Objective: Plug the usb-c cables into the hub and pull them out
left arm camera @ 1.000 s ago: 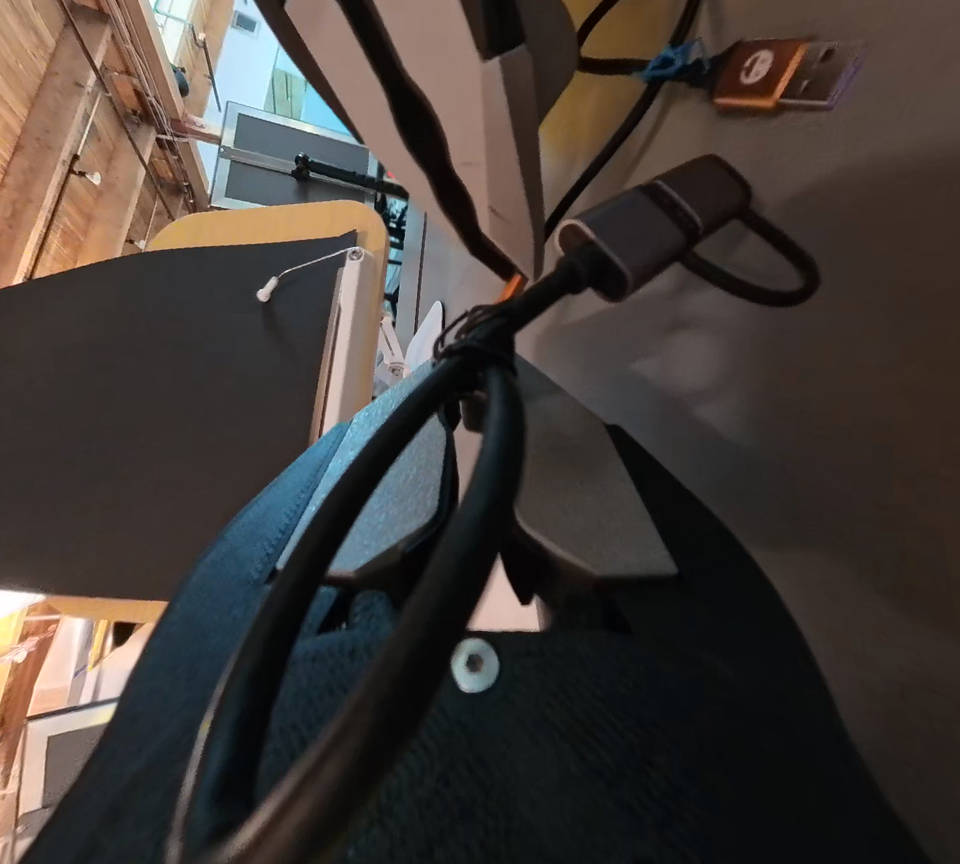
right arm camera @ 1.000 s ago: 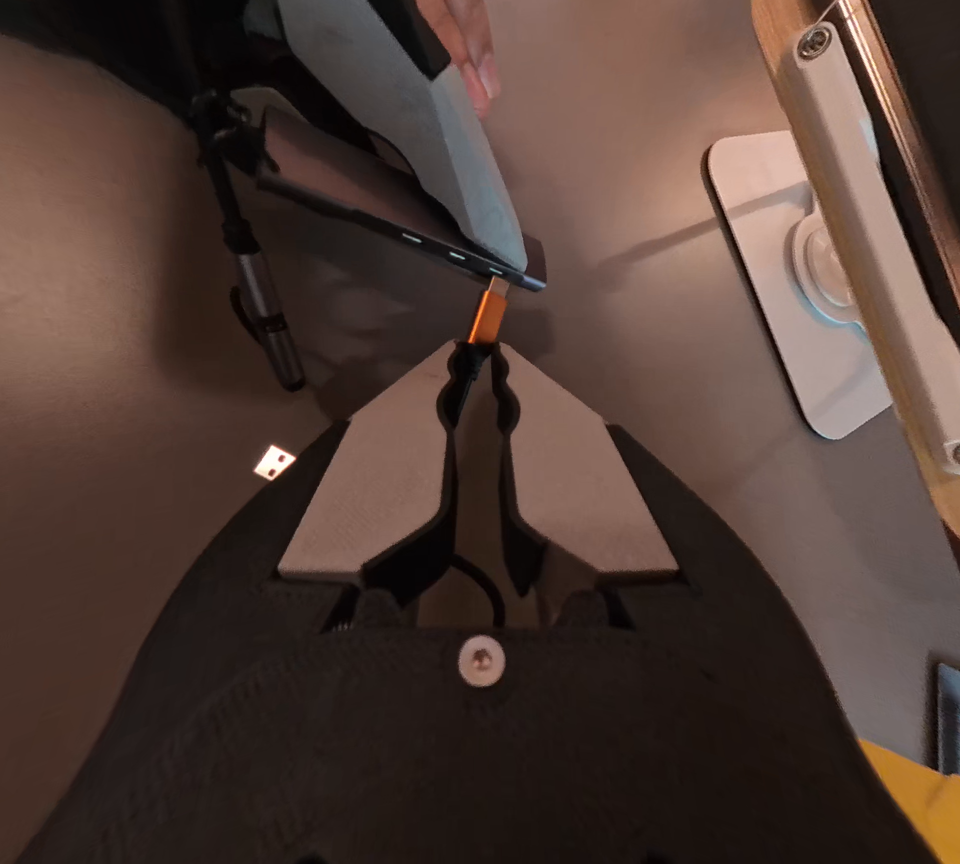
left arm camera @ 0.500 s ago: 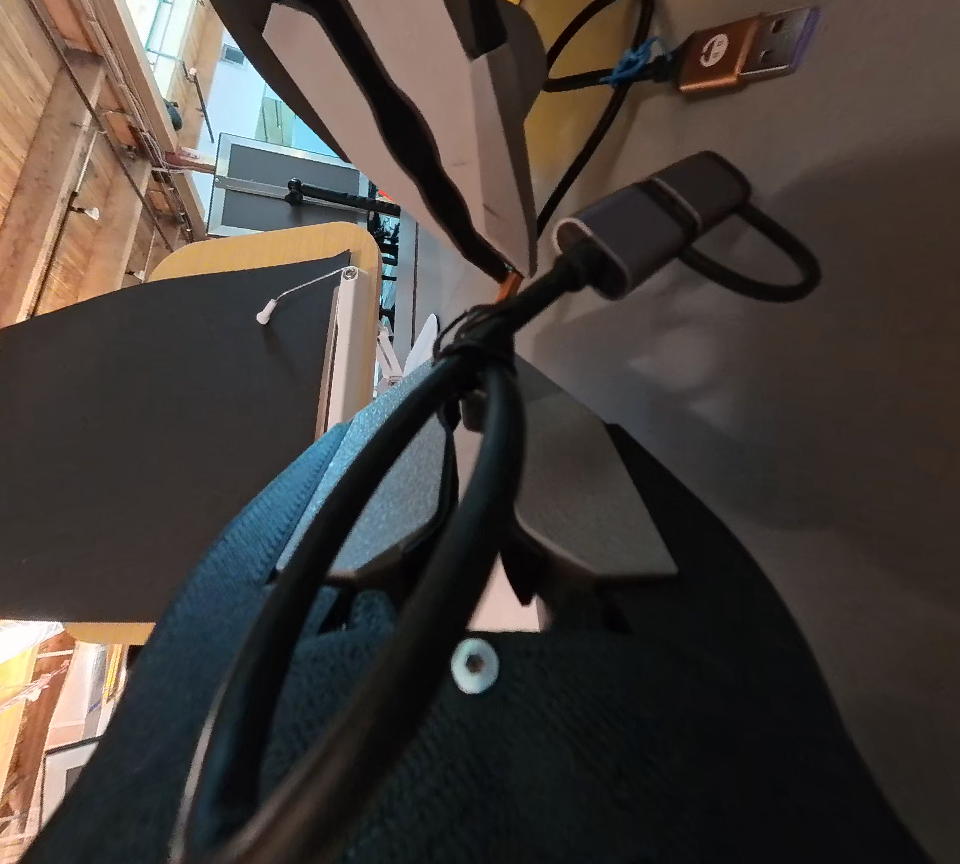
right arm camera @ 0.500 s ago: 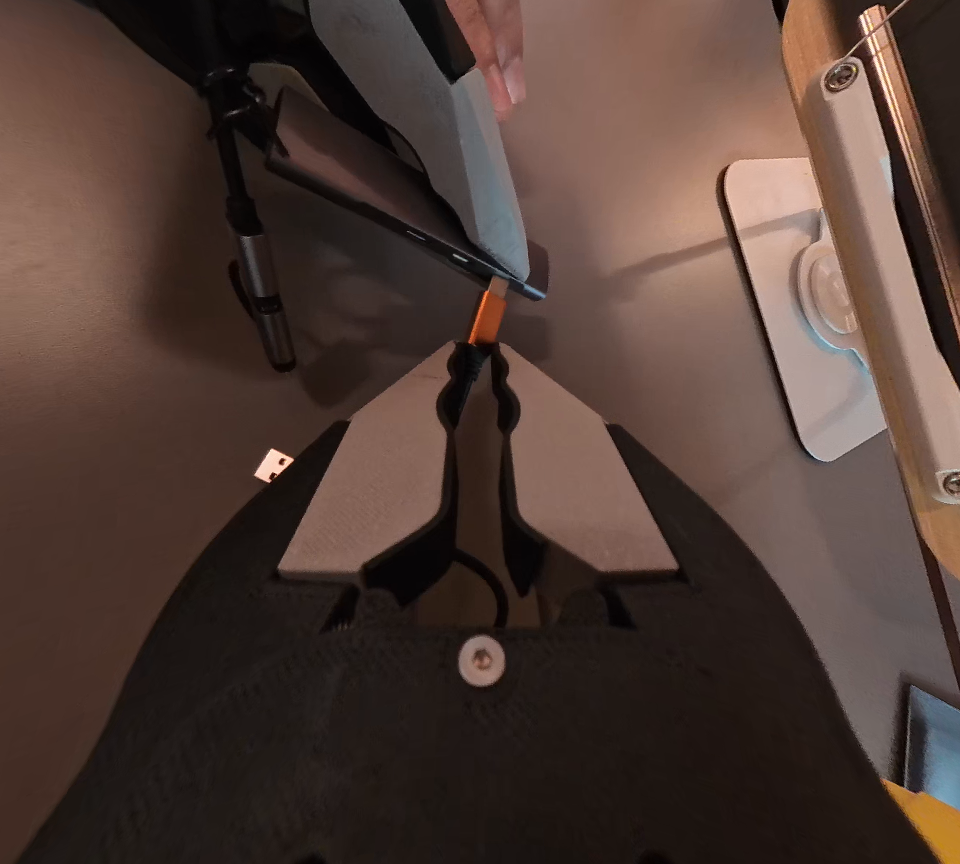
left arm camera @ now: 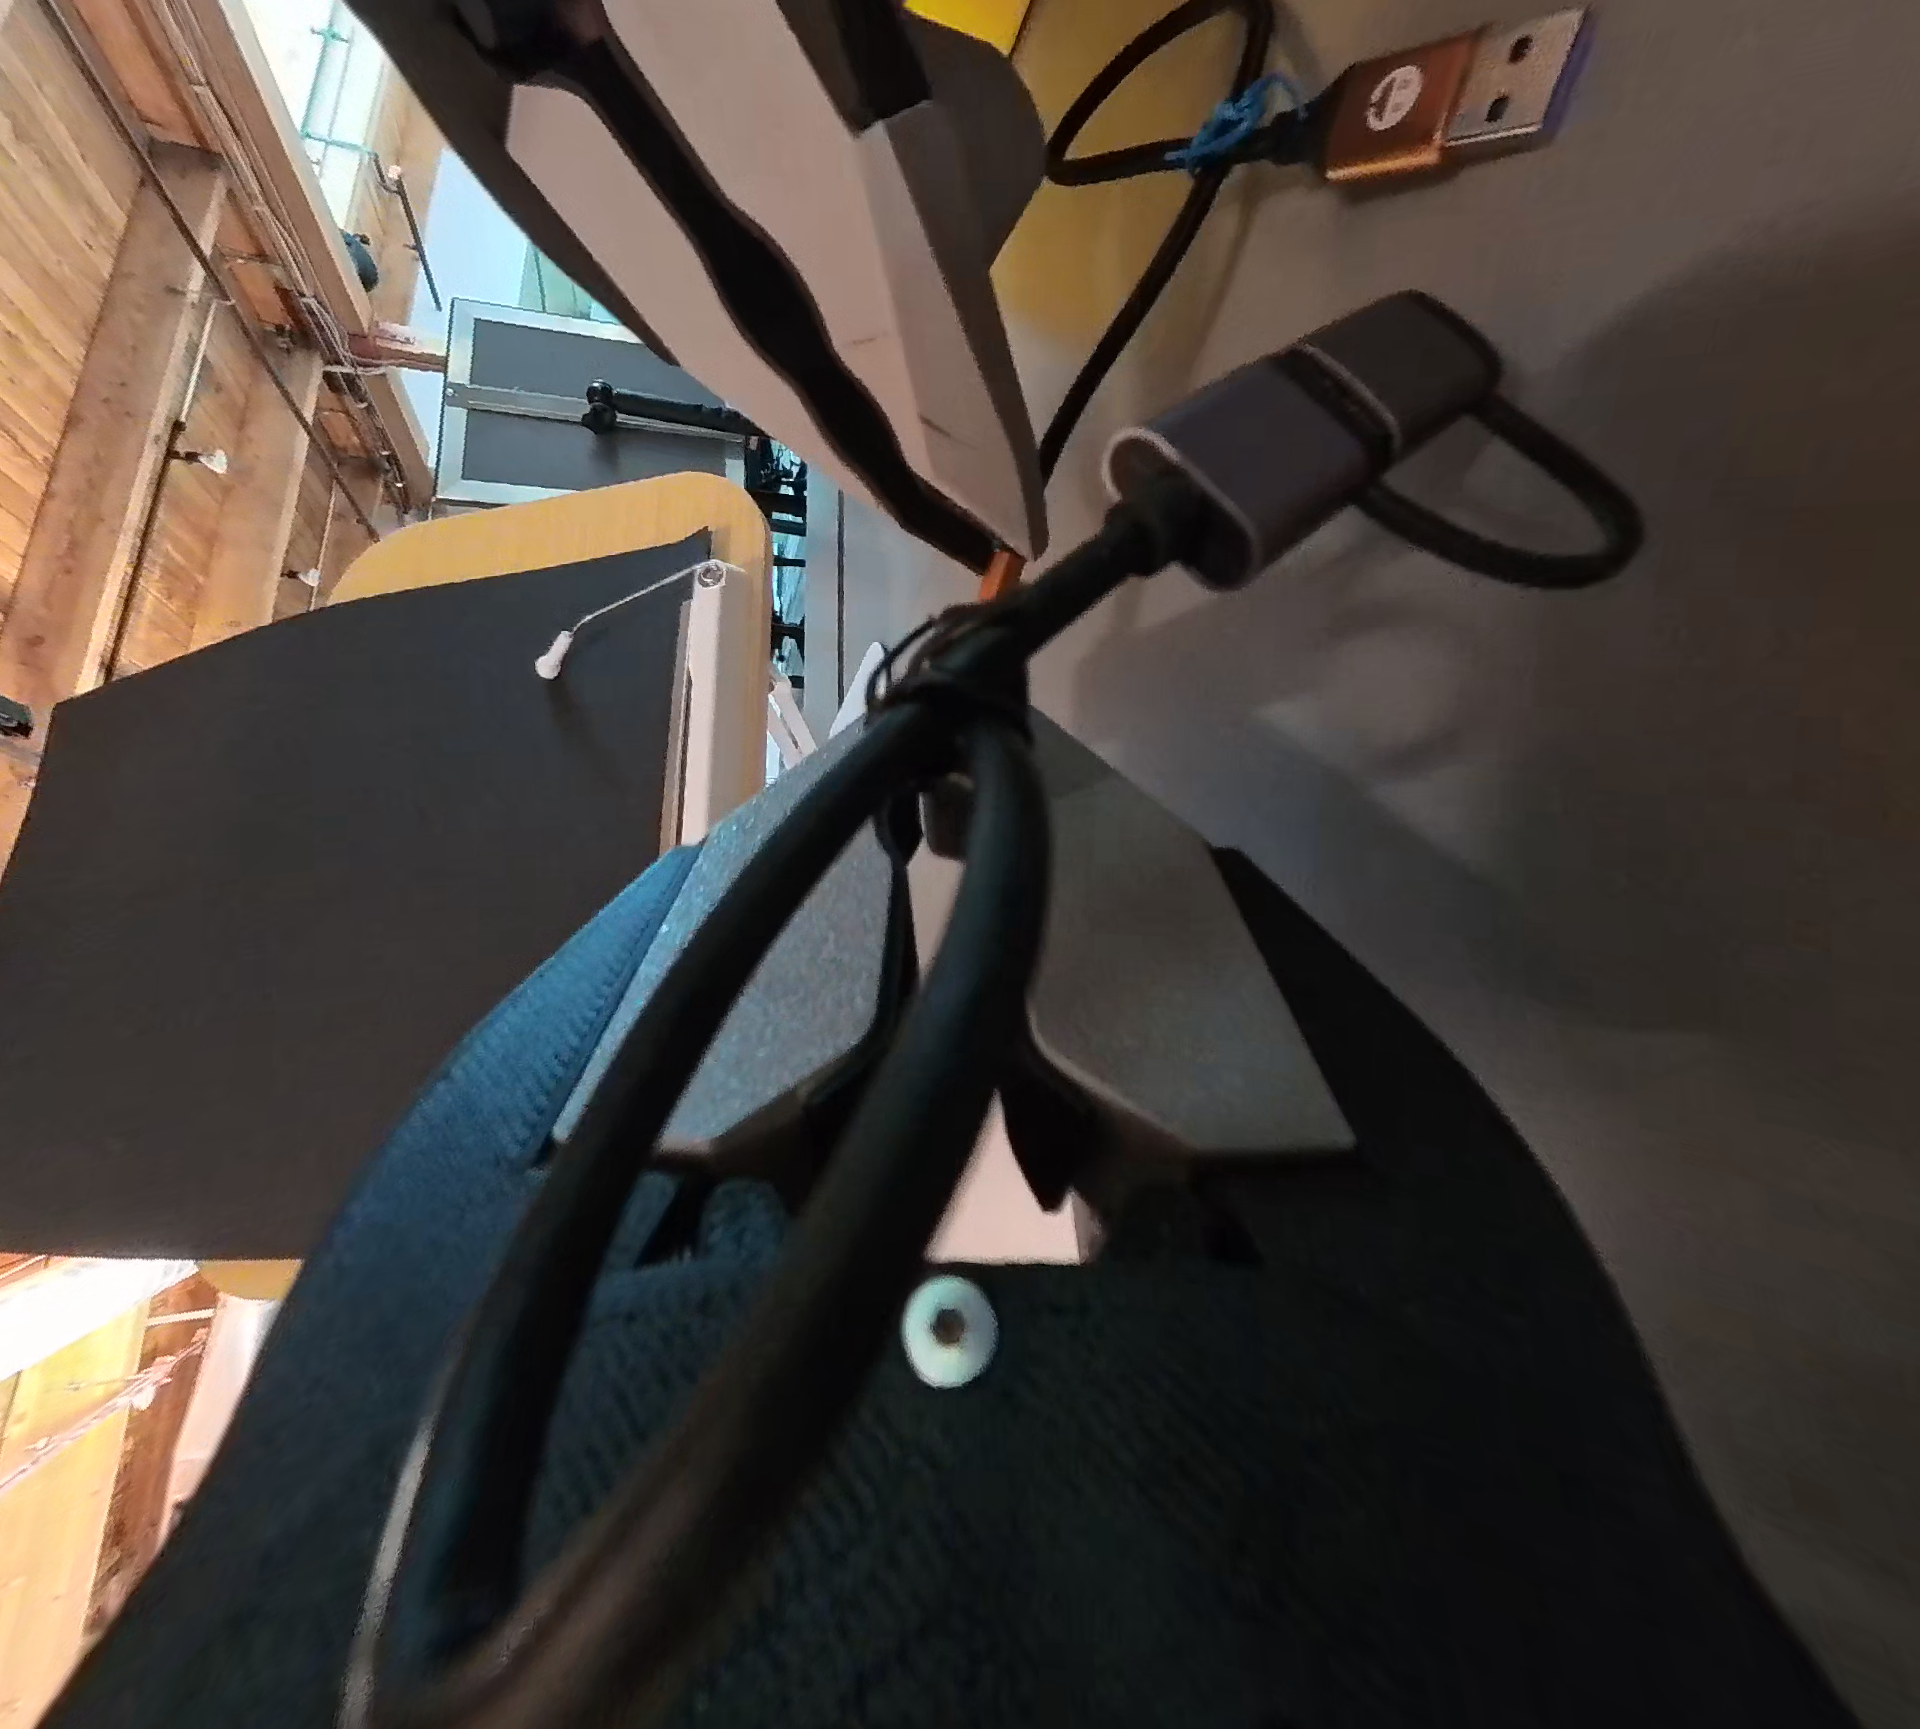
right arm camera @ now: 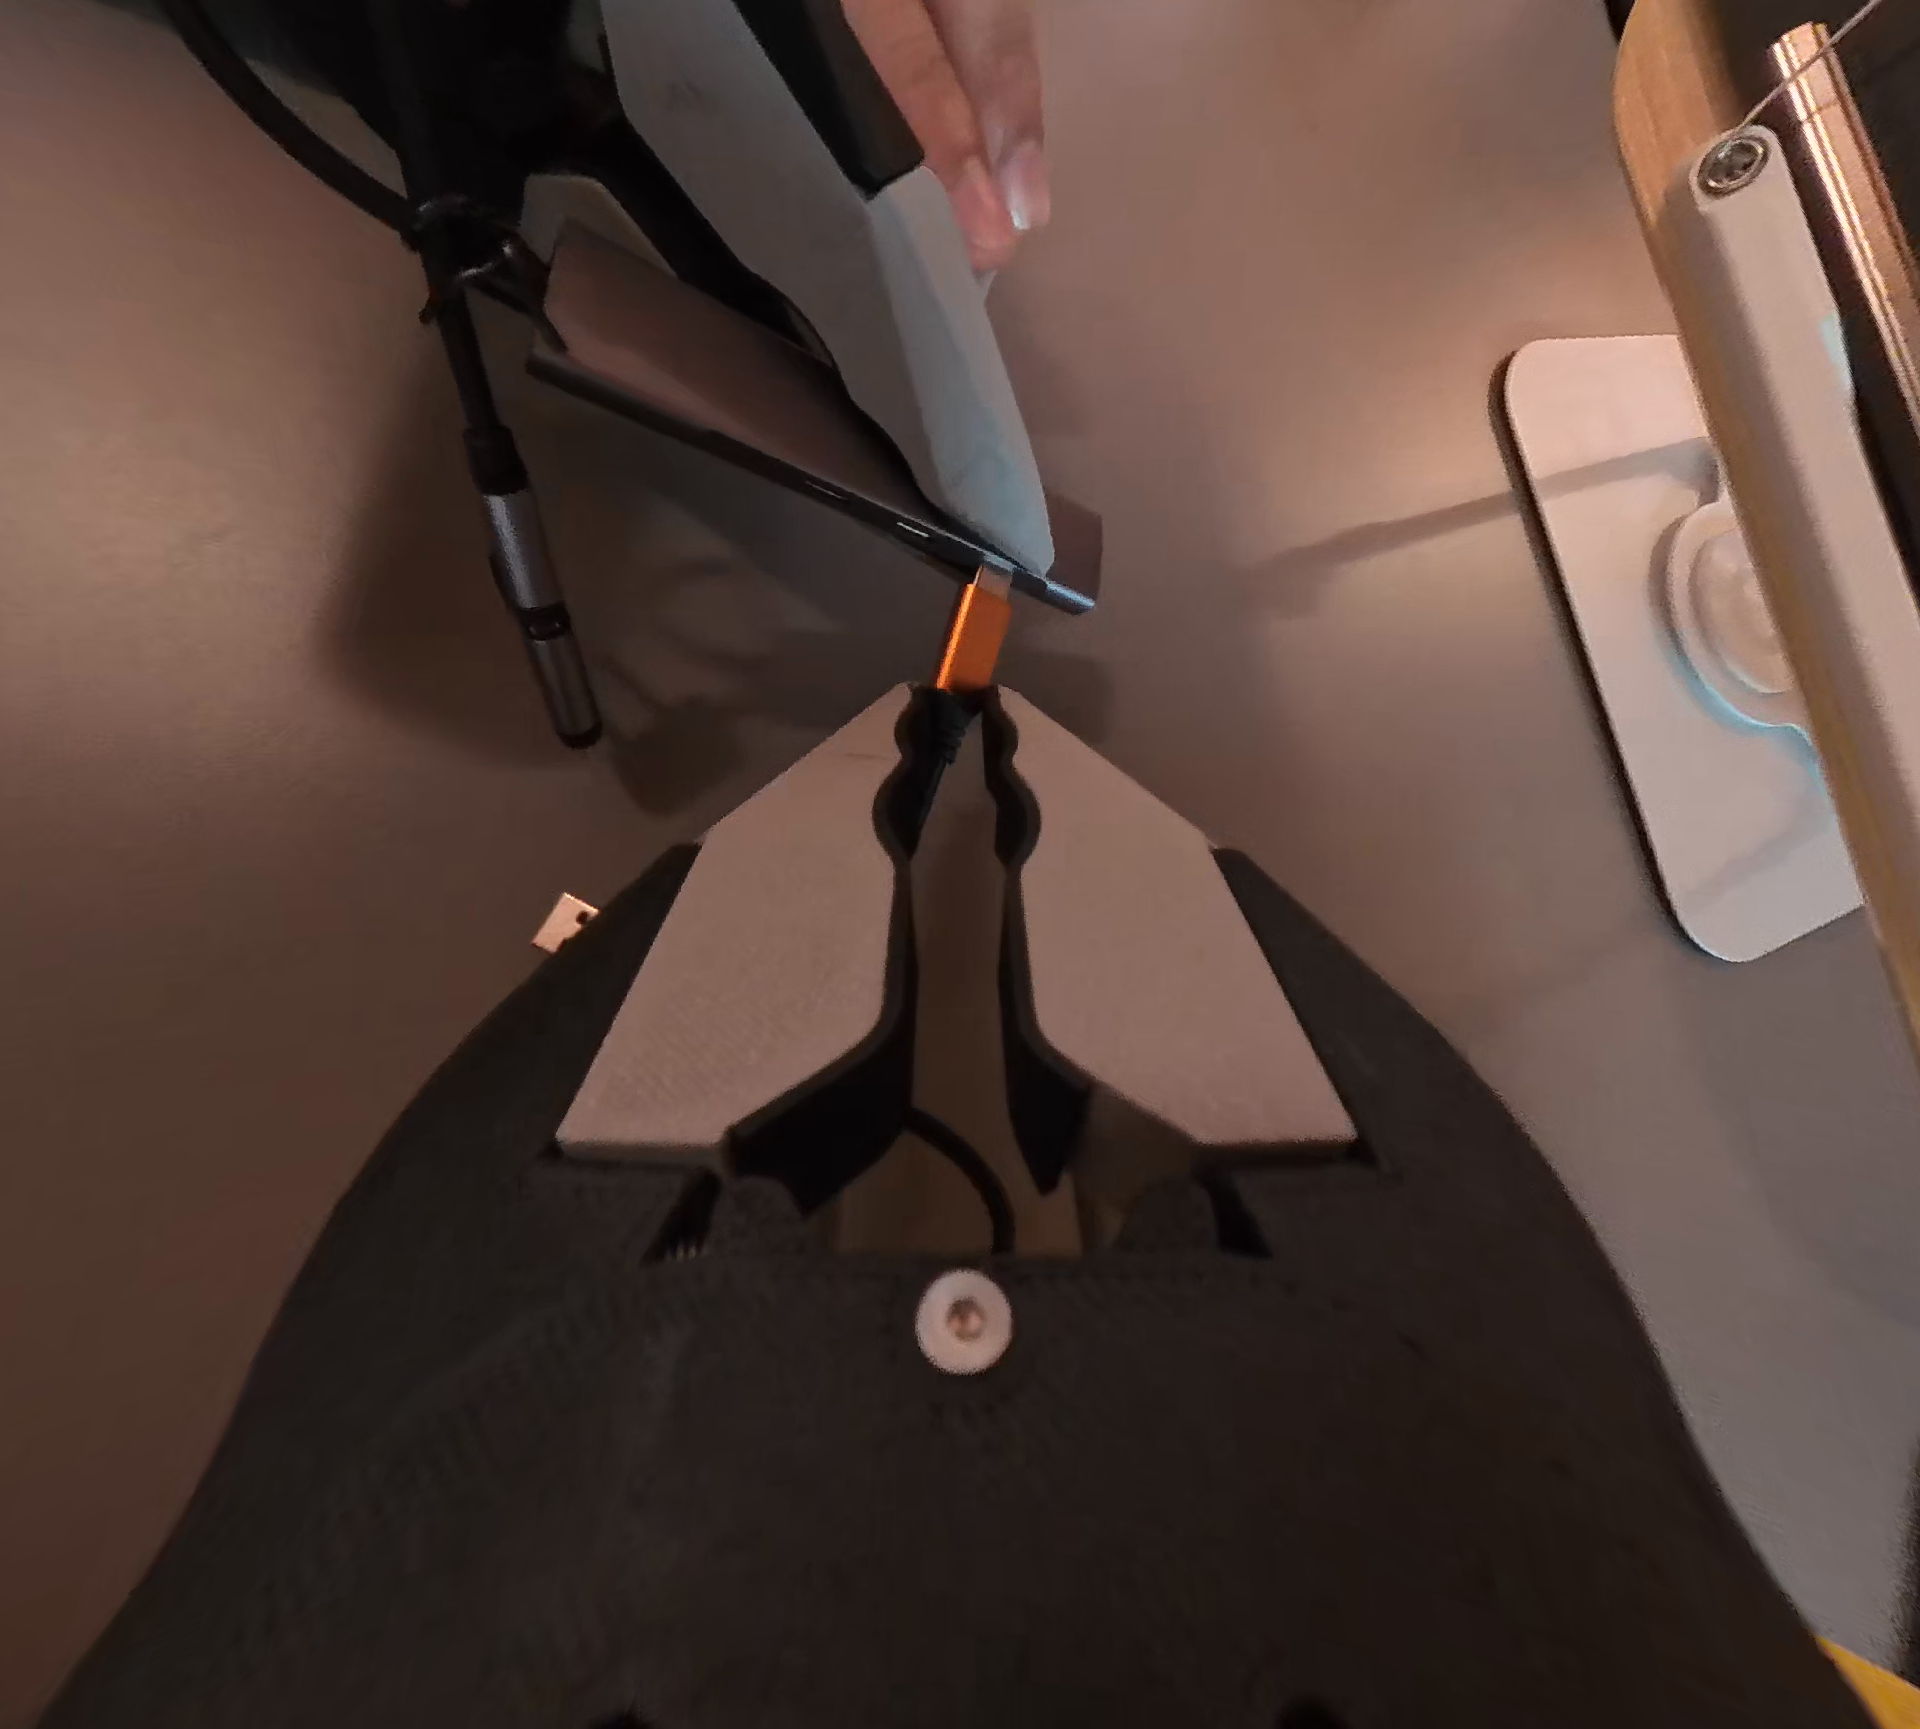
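A white stand base (right arm camera: 1621, 599) rests on the grey table (right arm camera: 1299, 277).

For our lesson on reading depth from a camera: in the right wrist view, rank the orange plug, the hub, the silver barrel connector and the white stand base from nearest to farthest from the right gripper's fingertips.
1. Orange plug: just beyond the right gripper tips.
2. Hub: right behind the plug, its edge meeting the plug's metal tip.
3. Silver barrel connector: off to the left.
4. White stand base: far right.

Between our right gripper (right arm camera: 951, 713) and the hub (right arm camera: 727, 422) only the orange plug (right arm camera: 971, 635) fits. The left gripper (right arm camera: 831, 308) crowds the hub from above. Bare tabletop (right arm camera: 1278, 349) lies open rightward, up to the white stand base (right arm camera: 1621, 599).
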Demonstrator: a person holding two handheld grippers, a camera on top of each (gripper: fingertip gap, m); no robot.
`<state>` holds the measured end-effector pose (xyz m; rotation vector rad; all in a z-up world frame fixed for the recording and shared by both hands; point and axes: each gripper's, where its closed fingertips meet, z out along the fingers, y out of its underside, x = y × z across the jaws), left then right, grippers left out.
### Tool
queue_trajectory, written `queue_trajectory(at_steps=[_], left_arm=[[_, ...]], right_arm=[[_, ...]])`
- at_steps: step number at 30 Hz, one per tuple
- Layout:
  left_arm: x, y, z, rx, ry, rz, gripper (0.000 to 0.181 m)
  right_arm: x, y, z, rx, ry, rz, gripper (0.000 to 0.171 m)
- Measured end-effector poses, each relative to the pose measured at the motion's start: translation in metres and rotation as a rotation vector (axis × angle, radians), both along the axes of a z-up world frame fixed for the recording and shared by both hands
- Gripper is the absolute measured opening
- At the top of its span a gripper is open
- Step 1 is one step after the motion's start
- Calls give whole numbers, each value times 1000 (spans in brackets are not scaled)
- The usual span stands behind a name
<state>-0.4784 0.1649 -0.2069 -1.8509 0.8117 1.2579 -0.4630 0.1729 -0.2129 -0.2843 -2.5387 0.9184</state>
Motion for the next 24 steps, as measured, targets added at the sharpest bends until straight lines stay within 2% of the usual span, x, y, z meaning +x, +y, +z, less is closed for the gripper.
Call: queue_trajectory(at_steps=[1, 10, 24], left_arm=[[0, 0, 0, 2, -5, 2, 7], [6, -4, -9, -34, -51, 2, 6], [10, 0, -1, 23, -117, 24, 7]], right_arm=[[0, 0, 0, -11, -9, 0, 6], [3, -4, 1, -105, -114, 13, 6], [1, -2, 2, -164, -174, 2, 6]])
